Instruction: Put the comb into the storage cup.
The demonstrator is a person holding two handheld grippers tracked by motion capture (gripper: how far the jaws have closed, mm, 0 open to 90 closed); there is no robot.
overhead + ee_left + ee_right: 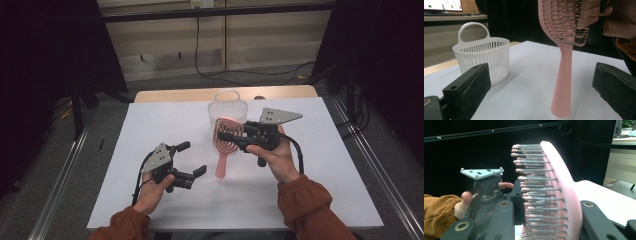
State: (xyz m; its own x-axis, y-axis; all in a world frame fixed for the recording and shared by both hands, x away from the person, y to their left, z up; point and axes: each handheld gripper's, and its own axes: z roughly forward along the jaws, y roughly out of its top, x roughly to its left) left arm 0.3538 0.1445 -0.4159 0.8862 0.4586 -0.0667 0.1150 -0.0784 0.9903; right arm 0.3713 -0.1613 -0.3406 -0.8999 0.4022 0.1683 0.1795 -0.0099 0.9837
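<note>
pink hairbrush upright, handle down

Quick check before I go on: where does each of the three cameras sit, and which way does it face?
High view: above the person's side, looking forward and down on the table; both forearms, left tool and right tool show.
Left gripper view: on the left tool, looking along its open jaws at the brush and basket; the other hand shows.
Right gripper view: on the right tool, shut on the brush head, facing the left tool.
Shared: all three show the brush.
</note>
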